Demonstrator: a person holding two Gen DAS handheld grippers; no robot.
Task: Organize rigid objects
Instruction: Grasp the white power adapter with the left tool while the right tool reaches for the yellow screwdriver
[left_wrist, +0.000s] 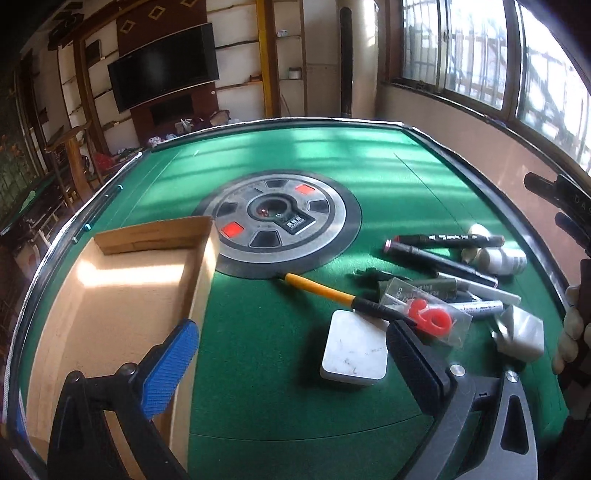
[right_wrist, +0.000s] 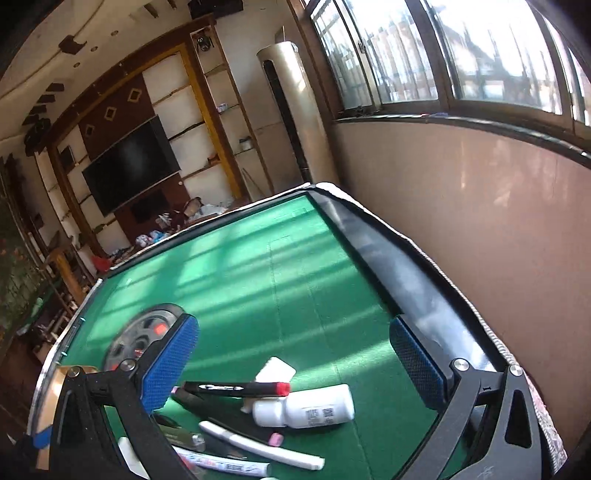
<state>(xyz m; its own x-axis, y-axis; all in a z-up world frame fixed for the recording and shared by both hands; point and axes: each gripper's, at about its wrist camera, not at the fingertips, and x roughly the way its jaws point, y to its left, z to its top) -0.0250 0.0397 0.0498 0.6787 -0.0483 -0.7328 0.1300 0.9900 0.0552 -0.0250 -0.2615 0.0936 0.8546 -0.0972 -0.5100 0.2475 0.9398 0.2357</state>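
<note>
At nine o'clock on the green felt surface (left_wrist: 266, 332) sits an open cardboard box (left_wrist: 122, 295), matte and stiff-walled, with nothing visible inside it. The left tool (left_wrist: 295, 354) hangs over the felt with its blue ribbed pads spread wide, nothing between them.

Just ahead of it, toward four o'clock, lies a white rounded-square case (left_wrist: 355, 350), hard, smooth and scuffed. It looks light but slick, so its flat opposite edges seem the best place to pinch. Resting on its far corner is a yellow-and-black pen (left_wrist: 332, 291), a thin rigid rod that would roll; mid-barrel is probably safest.

Further toward three o'clock the clutter thickens: a clear plastic packet holding a red ring (left_wrist: 432, 317) (crinkly film, likely to slide between pads), black markers (left_wrist: 443, 254) lying crossed over one another, a white plastic bottle (left_wrist: 506, 260) on its side, and a white cube-like block (left_wrist: 524, 332) nearest the surface's edge.

In the right wrist view the right tool (right_wrist: 291, 365) is likewise spread and holds nothing, hovering above the same pile. There a red-capped marker (right_wrist: 236, 389) rests partly on the white bottle (right_wrist: 306, 406), whose round body would roll, so a grip across its middle looks sound. A white pen with a pink end (right_wrist: 258, 445) lies at six o'clock, slim and stiff.

Everything seems light and rigid; the overlaps are the likeliest nuisance.
</note>
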